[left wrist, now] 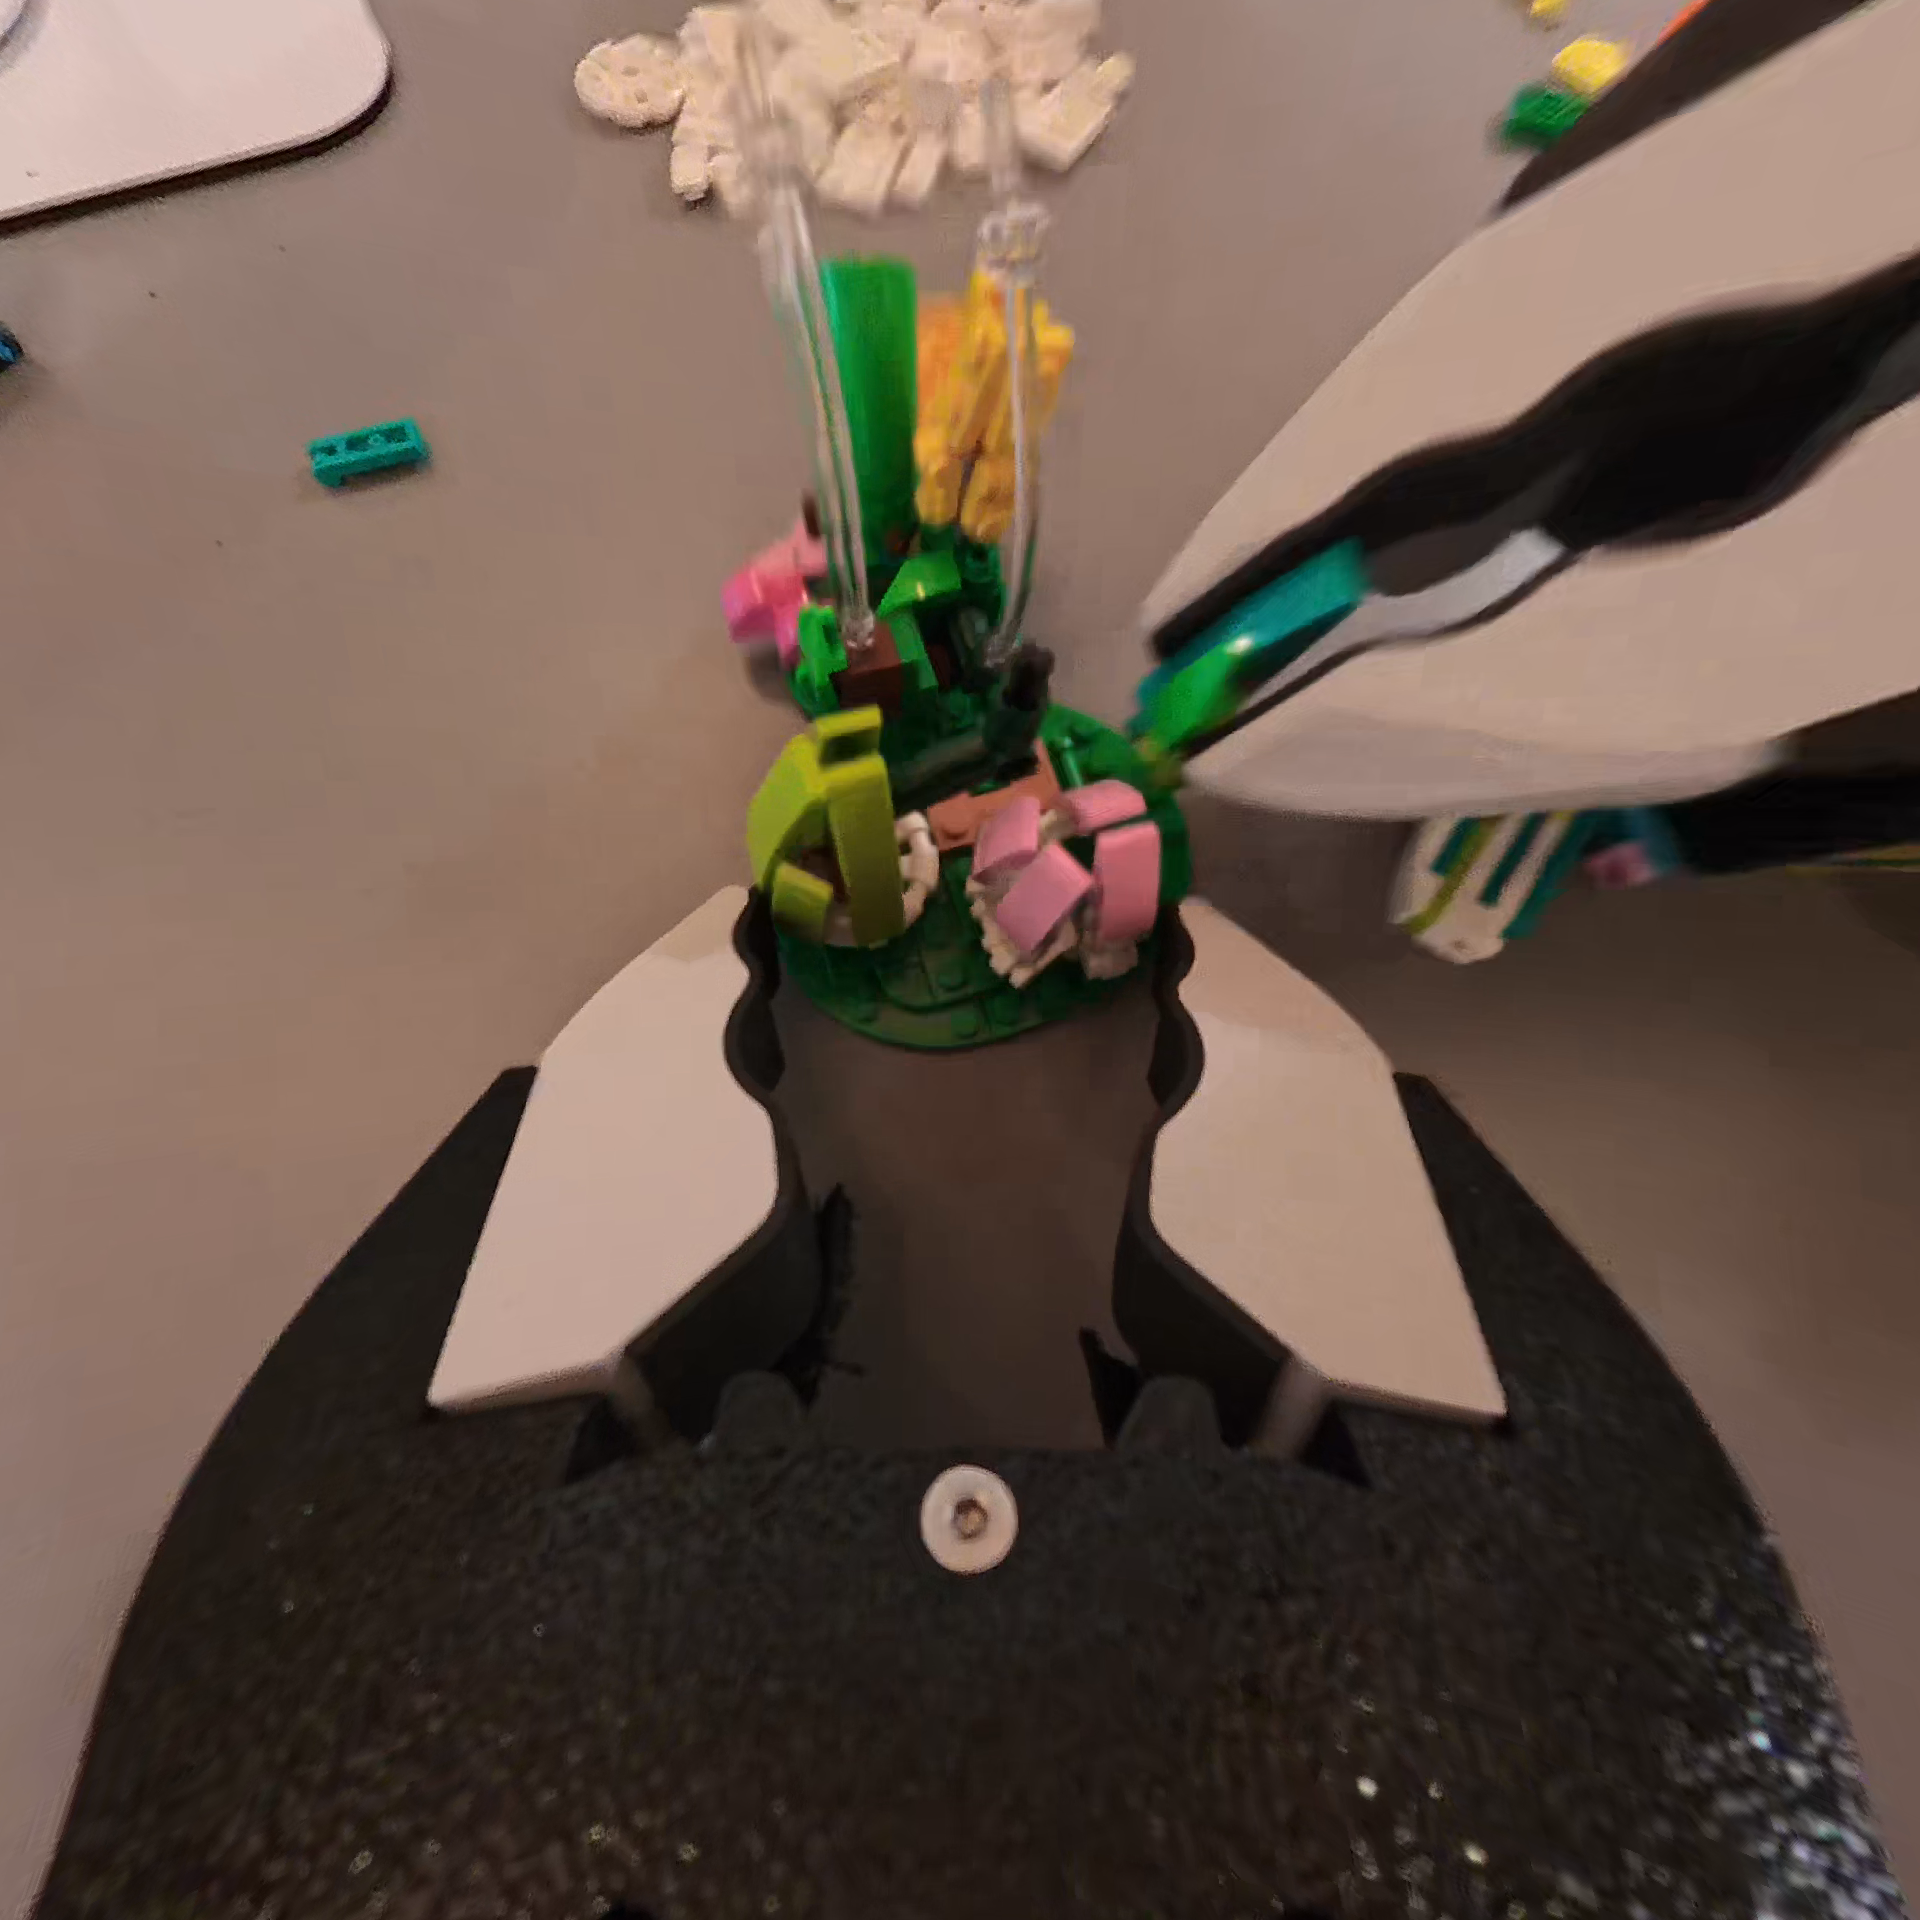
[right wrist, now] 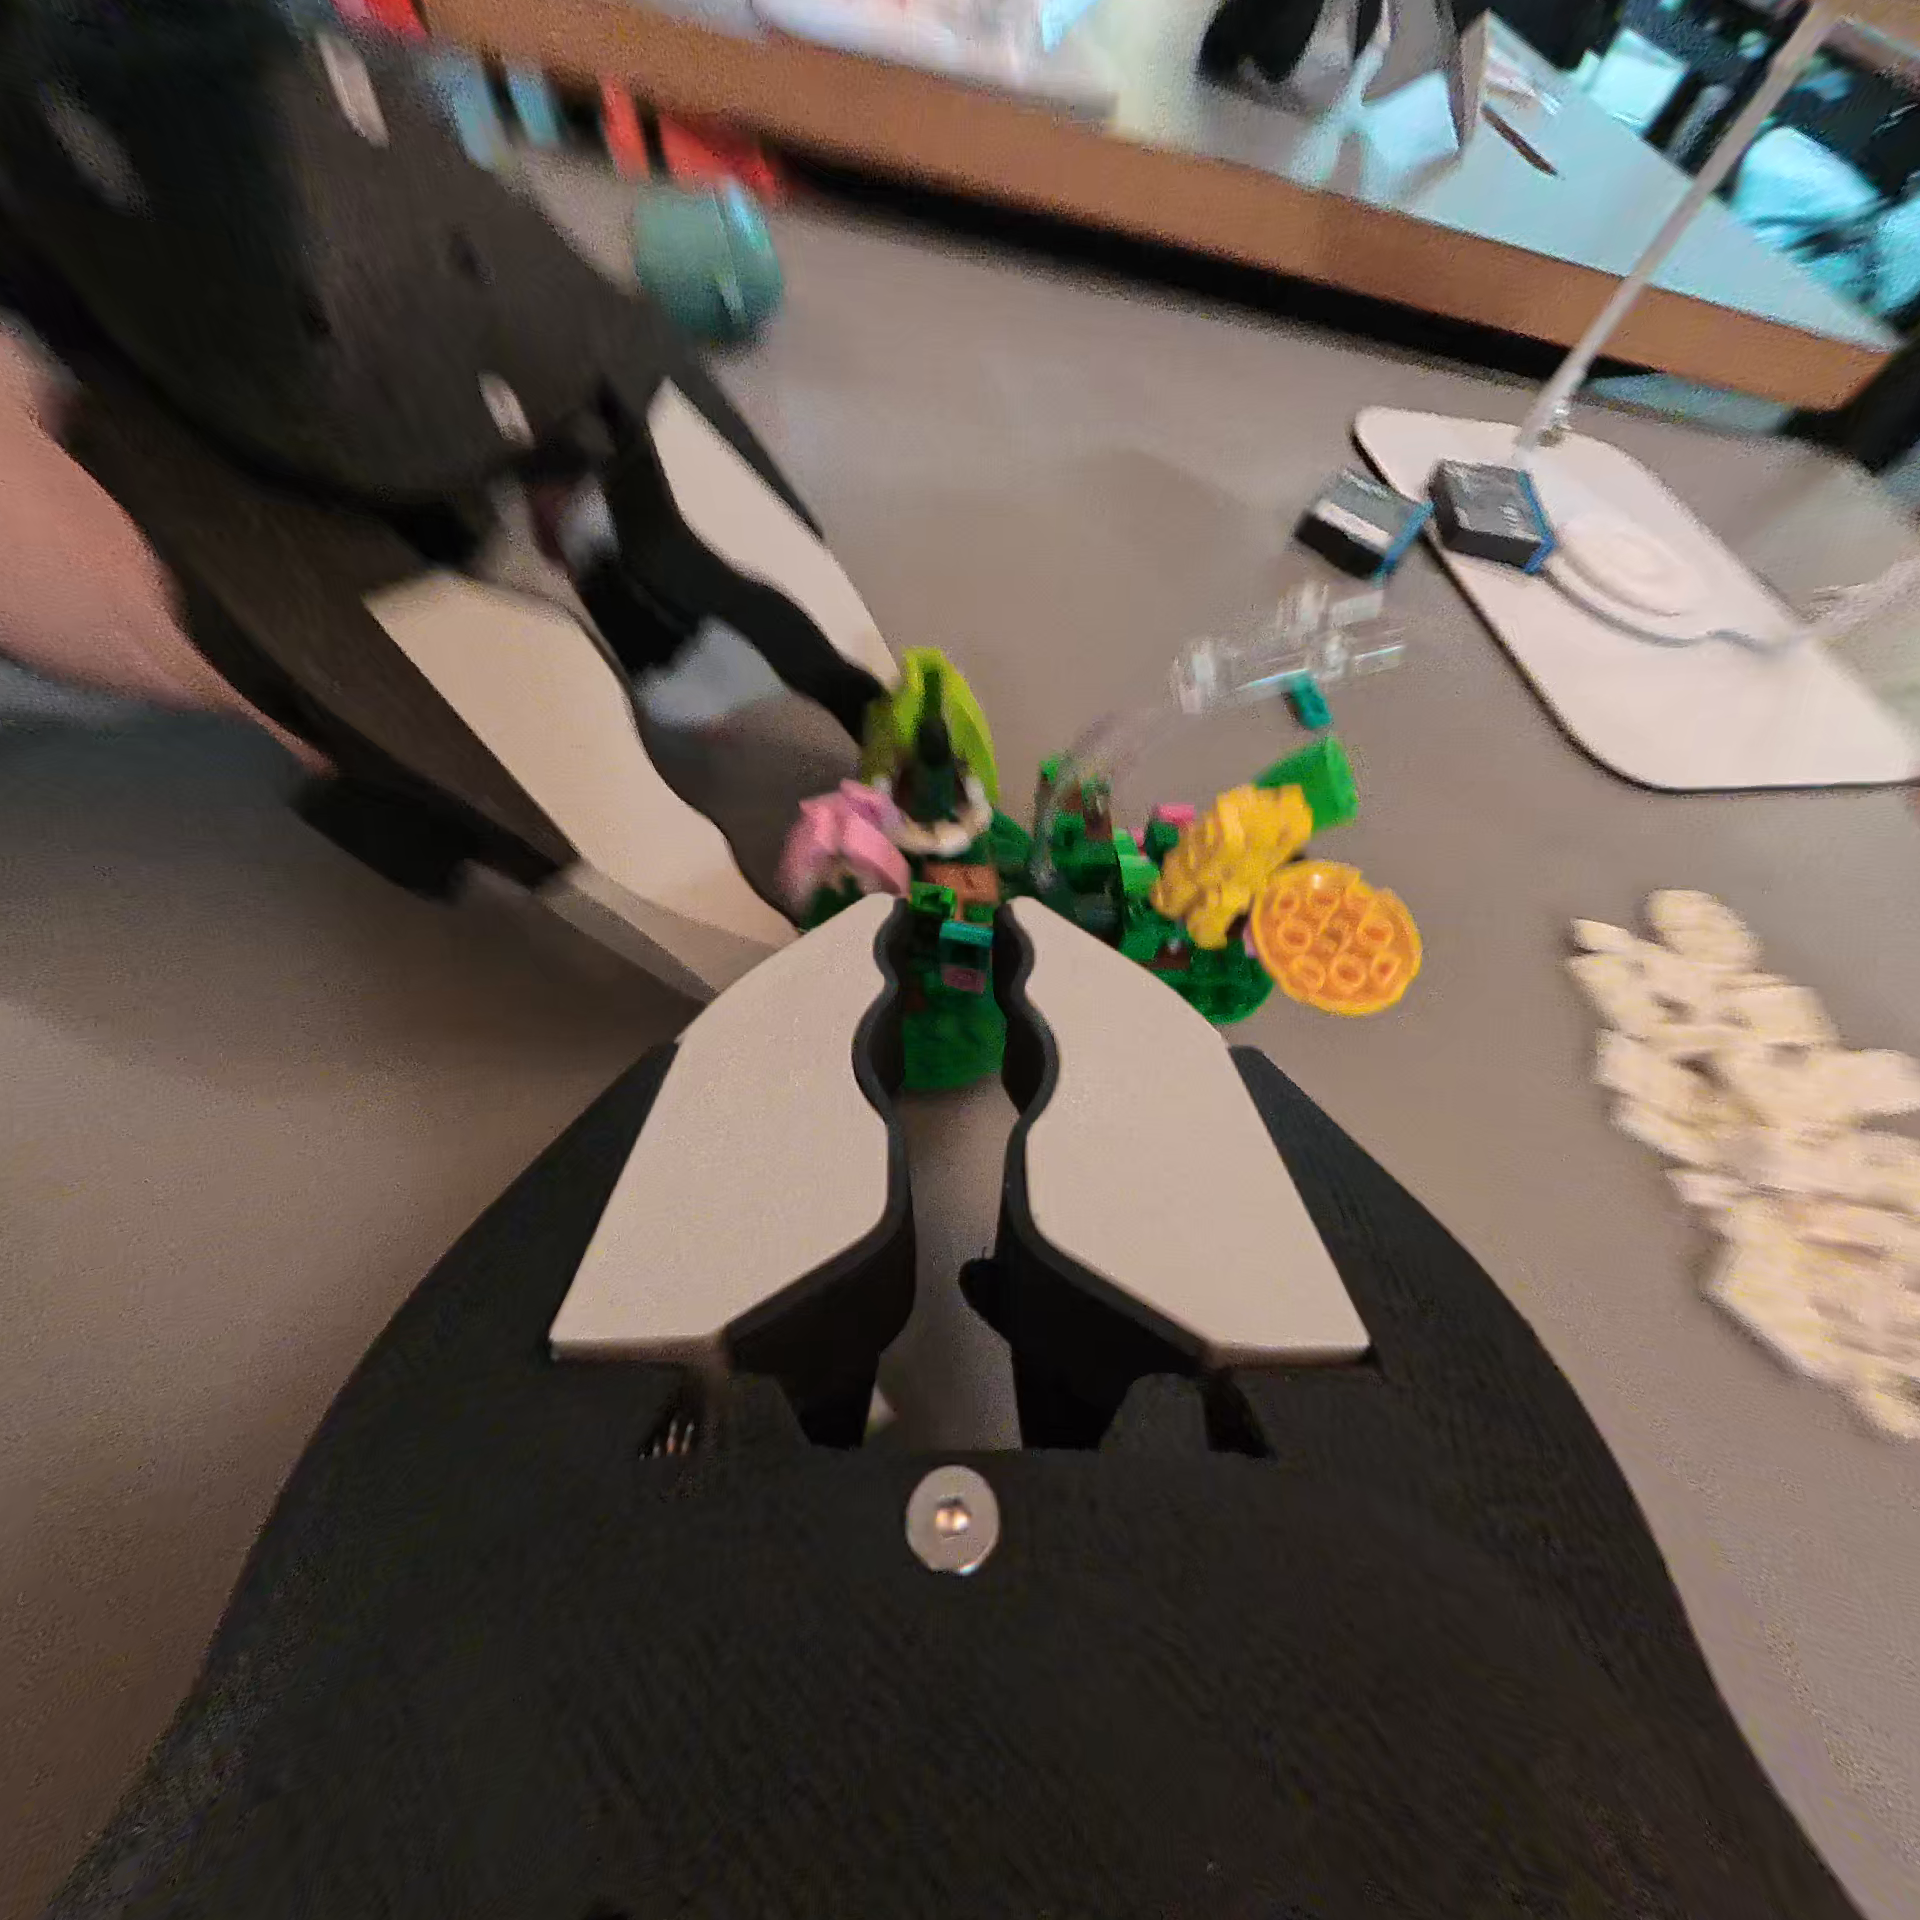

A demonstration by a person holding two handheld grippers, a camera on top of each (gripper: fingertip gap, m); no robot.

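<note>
A brick-built flower model stands on a round green base (left wrist: 935,1003) on the grey table, with pink petals (left wrist: 1049,883), lime leaves (left wrist: 831,821), a yellow flower (left wrist: 987,395) and clear rods (left wrist: 821,416). My left gripper (left wrist: 964,935) is shut on the base, one pad on each side. My right gripper (right wrist: 951,925) is shut on a small green and teal brick piece (right wrist: 961,935) and holds it against the model's right edge. The right gripper (left wrist: 1174,707) also shows in the left wrist view with that piece (left wrist: 1257,623). The model (right wrist: 1091,862) also shows in the right wrist view.
A pile of white bricks (left wrist: 883,94) lies beyond the model. A loose teal brick (left wrist: 369,449) lies to the left. A white and teal striped assembly (left wrist: 1486,873) sits to the right. A white pad (right wrist: 1662,623) bears small dark boxes (right wrist: 1486,509). Clear pieces (right wrist: 1288,644) lie near it.
</note>
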